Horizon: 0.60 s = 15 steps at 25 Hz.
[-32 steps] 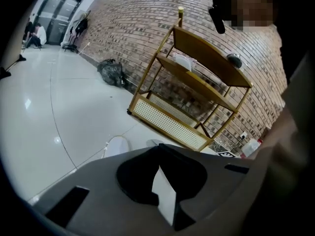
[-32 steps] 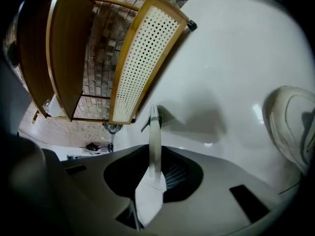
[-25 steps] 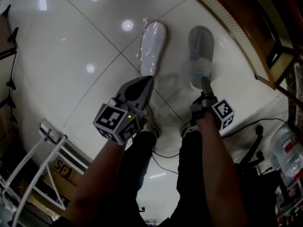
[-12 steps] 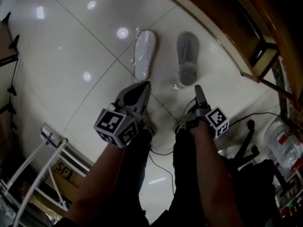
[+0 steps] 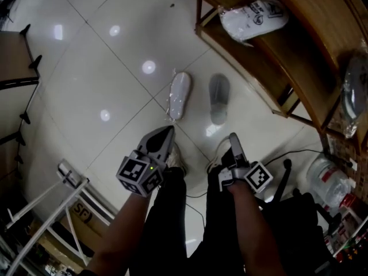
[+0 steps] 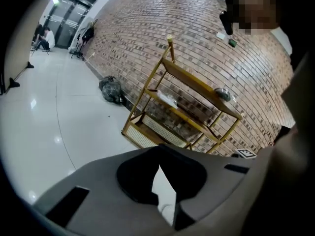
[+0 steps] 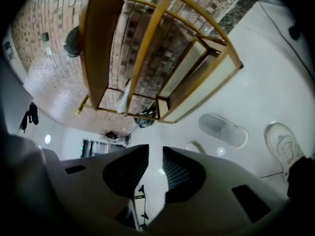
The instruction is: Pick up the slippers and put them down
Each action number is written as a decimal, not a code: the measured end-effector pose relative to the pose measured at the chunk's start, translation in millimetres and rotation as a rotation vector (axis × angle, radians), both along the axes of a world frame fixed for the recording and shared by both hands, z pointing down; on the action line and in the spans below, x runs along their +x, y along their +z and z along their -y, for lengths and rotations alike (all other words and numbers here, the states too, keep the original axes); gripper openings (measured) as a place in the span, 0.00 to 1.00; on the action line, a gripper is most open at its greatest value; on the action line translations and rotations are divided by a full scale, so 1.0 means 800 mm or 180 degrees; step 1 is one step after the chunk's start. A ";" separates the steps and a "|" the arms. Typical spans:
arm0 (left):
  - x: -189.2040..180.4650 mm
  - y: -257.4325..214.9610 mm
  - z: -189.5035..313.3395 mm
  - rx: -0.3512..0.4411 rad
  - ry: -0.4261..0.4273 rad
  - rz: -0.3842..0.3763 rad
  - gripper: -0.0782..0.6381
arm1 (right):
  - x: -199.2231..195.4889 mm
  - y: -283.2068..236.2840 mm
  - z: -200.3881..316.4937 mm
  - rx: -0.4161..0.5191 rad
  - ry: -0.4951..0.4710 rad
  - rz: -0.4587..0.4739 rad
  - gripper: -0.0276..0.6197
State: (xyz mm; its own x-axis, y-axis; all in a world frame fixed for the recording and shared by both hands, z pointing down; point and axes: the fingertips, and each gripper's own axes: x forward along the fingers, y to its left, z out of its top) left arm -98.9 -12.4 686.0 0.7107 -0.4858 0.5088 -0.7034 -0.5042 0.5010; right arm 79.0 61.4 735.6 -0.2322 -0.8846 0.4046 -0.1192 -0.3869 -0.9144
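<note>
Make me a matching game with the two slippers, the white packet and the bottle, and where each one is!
Things:
1. white slipper
2. grey slipper
3. white packet
4. clear bottle

Places:
A. on the wooden shelf
B. on the floor, the right one of the pair
C. low down, near the head view's right edge
D. on the floor, the left one of the pair

Pairs: 1-D, 2-B, 3-A, 4-C

Glossy tile floor [image 5: 86, 68] w/ white slipper [image 5: 180, 95] & grey slipper [image 5: 219, 98] lying side by side nr wooden shelf [image 5: 253, 59].
</note>
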 end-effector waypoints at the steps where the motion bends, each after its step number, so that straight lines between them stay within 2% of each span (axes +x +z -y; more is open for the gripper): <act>1: -0.004 -0.014 0.004 0.0031 -0.0013 0.0008 0.11 | -0.005 -0.020 0.004 0.0033 -0.0070 -0.0015 0.13; 2: -0.009 -0.028 0.009 0.0064 -0.0032 0.0018 0.11 | -0.007 -0.039 0.008 0.0062 -0.0119 -0.0035 0.09; 6: -0.022 -0.081 0.030 0.0231 -0.0149 0.0040 0.11 | -0.001 -0.108 0.037 0.0270 -0.0260 -0.0210 0.06; 10: -0.021 -0.118 0.050 0.0392 -0.0263 -0.0019 0.11 | 0.006 -0.151 0.071 0.0478 -0.0373 -0.0382 0.05; 12: -0.016 -0.129 0.054 0.0399 -0.0267 -0.0091 0.11 | 0.004 -0.164 0.083 0.0555 -0.0582 -0.0619 0.05; 15: -0.010 -0.136 0.052 0.0421 -0.0199 -0.0076 0.11 | -0.002 -0.177 0.096 0.0649 -0.1074 -0.1182 0.05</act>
State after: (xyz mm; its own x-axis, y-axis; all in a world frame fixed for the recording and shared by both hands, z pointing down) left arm -106.8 -53.6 577.2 0.6880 -0.5913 0.4208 -0.7243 -0.5225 0.4499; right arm 77.4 -15.7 594.0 -0.3909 -0.8547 0.3415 -0.5355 -0.0905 -0.8397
